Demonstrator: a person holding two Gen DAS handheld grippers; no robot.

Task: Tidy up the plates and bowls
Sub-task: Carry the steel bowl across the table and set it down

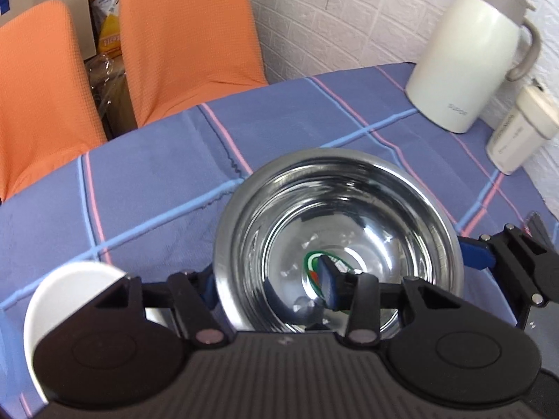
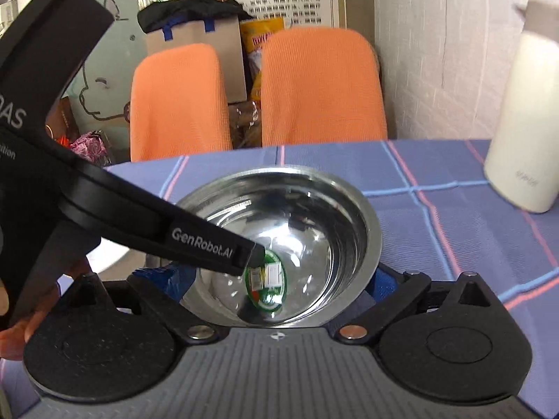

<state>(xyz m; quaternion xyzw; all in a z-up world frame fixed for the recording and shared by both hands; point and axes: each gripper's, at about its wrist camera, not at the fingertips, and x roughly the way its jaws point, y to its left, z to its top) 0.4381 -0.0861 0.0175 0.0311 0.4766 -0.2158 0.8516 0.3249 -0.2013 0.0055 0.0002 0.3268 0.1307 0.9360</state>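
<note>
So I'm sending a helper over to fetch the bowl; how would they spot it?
On the blue plaid tablecloth, in front of the two orange chairs, sits a shiny steel bowl. Unlike the white plate beside it, it is mirror-bright, with a green sticker inside.

Your left gripper (image 1: 269,286) pinches the near-left rim of the steel bowl (image 1: 339,241), one finger inside, one outside. A white plate (image 1: 63,293) sits just left of it, on the blue checked surface (image 1: 157,181). A cream jug (image 1: 464,52) stands far right.
</note>
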